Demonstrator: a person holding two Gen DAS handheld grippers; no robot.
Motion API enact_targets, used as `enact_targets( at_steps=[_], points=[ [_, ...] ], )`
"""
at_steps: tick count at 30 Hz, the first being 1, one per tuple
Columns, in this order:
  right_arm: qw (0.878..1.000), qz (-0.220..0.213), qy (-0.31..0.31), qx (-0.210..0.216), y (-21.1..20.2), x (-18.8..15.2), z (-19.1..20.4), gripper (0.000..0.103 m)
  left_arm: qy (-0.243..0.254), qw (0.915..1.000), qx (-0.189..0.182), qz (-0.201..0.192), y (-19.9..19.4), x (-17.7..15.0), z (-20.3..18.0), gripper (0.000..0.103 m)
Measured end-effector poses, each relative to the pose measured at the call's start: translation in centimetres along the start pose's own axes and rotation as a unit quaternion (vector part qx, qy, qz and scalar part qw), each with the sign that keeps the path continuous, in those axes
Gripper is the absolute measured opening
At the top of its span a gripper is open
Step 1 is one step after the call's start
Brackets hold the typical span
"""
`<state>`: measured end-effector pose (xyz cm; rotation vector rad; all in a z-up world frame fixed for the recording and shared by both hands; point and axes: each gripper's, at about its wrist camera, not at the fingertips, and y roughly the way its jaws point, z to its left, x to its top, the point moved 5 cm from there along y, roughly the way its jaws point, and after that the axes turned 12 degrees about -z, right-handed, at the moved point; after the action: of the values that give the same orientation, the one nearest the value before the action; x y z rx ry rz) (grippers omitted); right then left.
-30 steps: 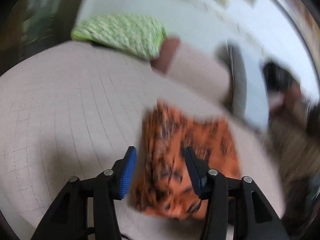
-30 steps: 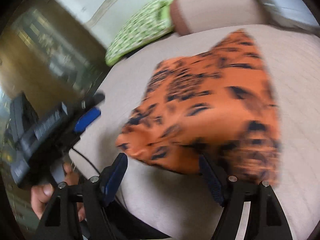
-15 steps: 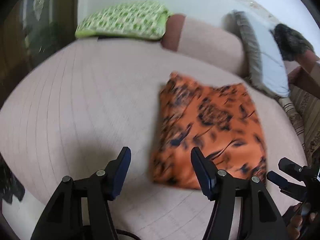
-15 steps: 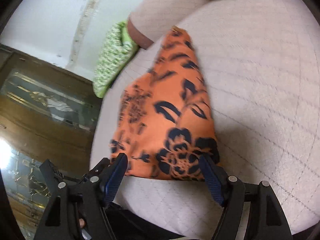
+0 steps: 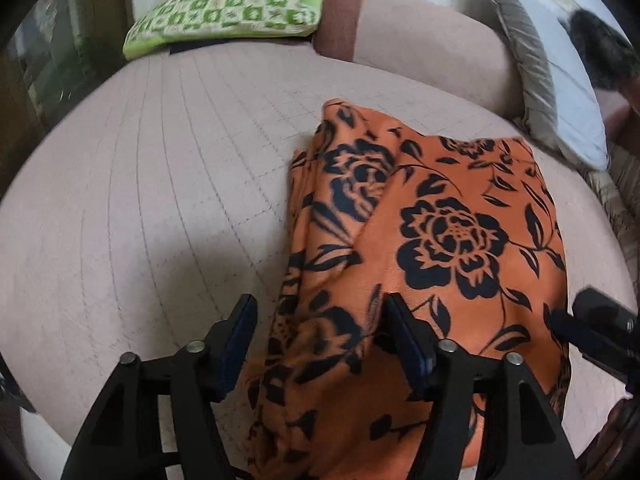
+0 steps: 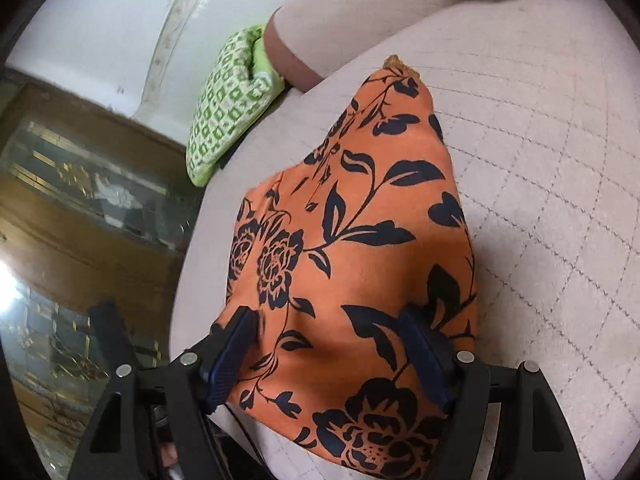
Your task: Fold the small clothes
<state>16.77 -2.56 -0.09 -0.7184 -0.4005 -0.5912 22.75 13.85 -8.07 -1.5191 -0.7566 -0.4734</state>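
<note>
An orange garment with black flowers (image 5: 432, 240) lies folded on the pale quilted bed (image 5: 160, 200). My left gripper (image 5: 320, 340) is open over the garment's near left edge, with bunched cloth between its fingers. My right gripper (image 6: 332, 352) is open over the garment (image 6: 360, 240) at its near end, its blue pads on either side of the cloth. The right gripper's body shows at the right edge of the left wrist view (image 5: 600, 328).
A green checked pillow (image 5: 228, 4) lies at the bed's far left, a pink-and-brown bolster (image 5: 400, 28) beside it, and a grey-white pillow (image 5: 552, 80) at the far right. A dark wooden cabinet with glass (image 6: 72, 200) stands past the bed's left edge.
Both grippers have moved closer to the garment and lower over its near end. The garment has settled flat on the bed. Both stay open.
</note>
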Motion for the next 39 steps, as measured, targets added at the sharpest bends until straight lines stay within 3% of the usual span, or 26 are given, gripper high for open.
enact_targets(
  at_steps=[3, 8, 10, 13, 20, 21, 24, 26, 32, 34, 35, 37, 39],
  points=[
    [1.0, 0.008, -0.019, -0.016, -0.7, 0.5, 1.2, 0.077, 0.005, 1.0, 0.001, -0.006, 0.0, 0.2, 0.2, 0.073],
    [0.998, -0.036, -0.052, 0.003, -0.8, 3.9, 4.2, 0.077, 0.007, 0.9999, 0.0, -0.009, 0.0, 0.1, 0.1, 0.073],
    [0.999, -0.033, -0.034, 0.001, 0.4, 4.9, 3.3, 0.078, 0.004, 0.9999, -0.004, -0.008, 0.0, 0.0, 0.3, 0.073],
    [0.998, 0.014, 0.011, -0.058, 4.1, 3.9, -1.3, 0.08, 0.0, 0.9999, -0.011, -0.007, 0.2, 0.1, 0.3, 0.074],
    [0.999, -0.032, -0.017, -0.01, 1.8, 5.7, 2.2, 0.08, -0.001, 0.9999, -0.009, -0.006, 0.3, 0.2, 0.6, 0.074],
    [0.999, -0.035, -0.022, -0.011, 2.1, 5.7, 2.2, 0.08, -0.001, 0.9999, -0.008, -0.007, 0.3, 0.2, 0.5, 0.074],
    [0.998, 0.015, -0.018, -0.05, 5.2, 3.8, -0.6, 0.082, -0.004, 0.9999, -0.014, -0.004, 0.5, 0.2, 0.5, 0.074],
    [0.999, -0.011, -0.016, -0.037, 4.0, 3.9, -0.1, 0.082, -0.005, 0.9999, -0.014, -0.005, 0.4, 0.2, 0.5, 0.074],
    [0.999, -0.032, -0.03, 0.006, 0.2, 2.1, 2.6, 0.082, -0.005, 0.9999, -0.011, -0.008, 0.4, 0.1, 0.6, 0.074],
    [0.999, 0.017, -0.036, -0.016, 1.8, -0.6, 0.7, 0.082, -0.004, 0.9999, -0.01, -0.009, 0.4, 0.0, 0.4, 0.074],
    [0.999, 0.019, -0.034, -0.016, 2.4, -1.2, 0.0, 0.082, -0.005, 0.9999, -0.014, -0.007, 0.4, -0.1, 0.2, 0.074],
    [1.0, 0.001, -0.017, -0.011, 1.5, -0.5, 0.5, 0.08, -0.007, 0.9997, -0.007, -0.022, -0.5, -0.1, 0.2, 0.074],
    [1.0, 0.003, -0.021, -0.02, 0.7, 0.2, 1.6, 0.08, -0.012, 0.997, -0.017, -0.075, -2.7, 0.7, 0.2, 0.074]
  ],
)
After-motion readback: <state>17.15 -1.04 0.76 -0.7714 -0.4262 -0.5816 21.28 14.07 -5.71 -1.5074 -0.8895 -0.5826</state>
